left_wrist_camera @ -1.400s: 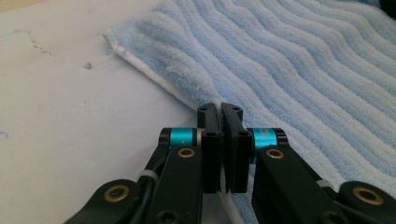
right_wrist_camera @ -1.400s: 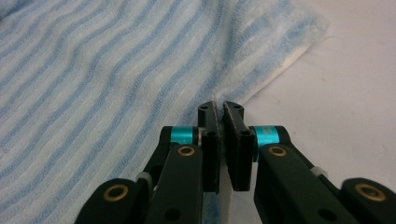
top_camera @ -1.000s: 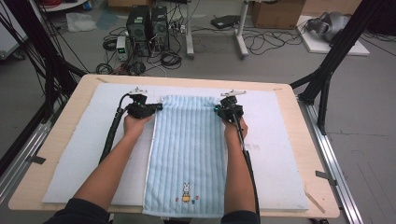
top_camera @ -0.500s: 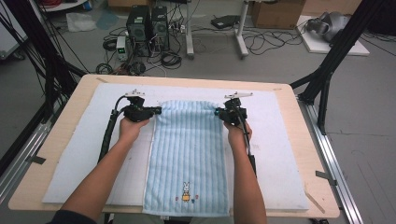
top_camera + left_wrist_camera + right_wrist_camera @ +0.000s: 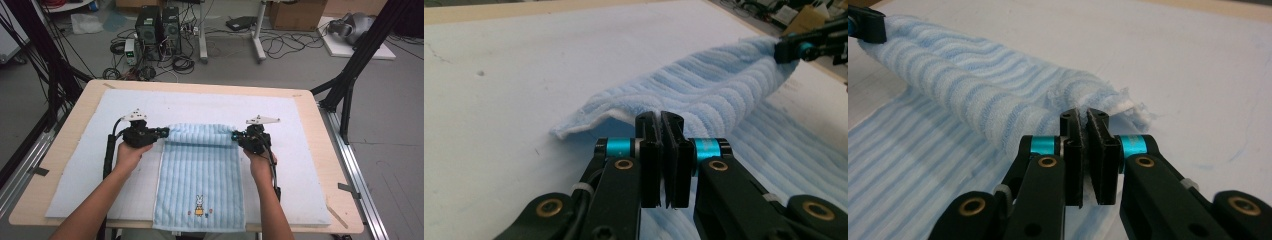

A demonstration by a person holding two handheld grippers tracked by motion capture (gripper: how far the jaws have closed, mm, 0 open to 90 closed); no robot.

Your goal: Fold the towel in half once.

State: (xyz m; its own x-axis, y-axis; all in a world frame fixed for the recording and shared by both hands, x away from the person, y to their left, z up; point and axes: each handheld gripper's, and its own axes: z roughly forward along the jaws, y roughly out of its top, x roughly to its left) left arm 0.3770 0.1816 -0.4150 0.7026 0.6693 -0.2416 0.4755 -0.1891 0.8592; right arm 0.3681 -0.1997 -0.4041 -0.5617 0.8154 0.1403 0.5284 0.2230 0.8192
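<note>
Even, diffuse light that seems to come from overhead leaves only faint shadows, the high view is slightly soft, and both gripper views blur toward their far edges.

Table's got a white mat (image 5: 90, 165) over a wooden top (image 5: 340, 150), and behind it the floor's a mess of cables (image 5: 285, 45), two black PC towers (image 5: 159, 25), a cardboard box (image 5: 295, 12) and black frame legs (image 5: 350, 85).
</note>
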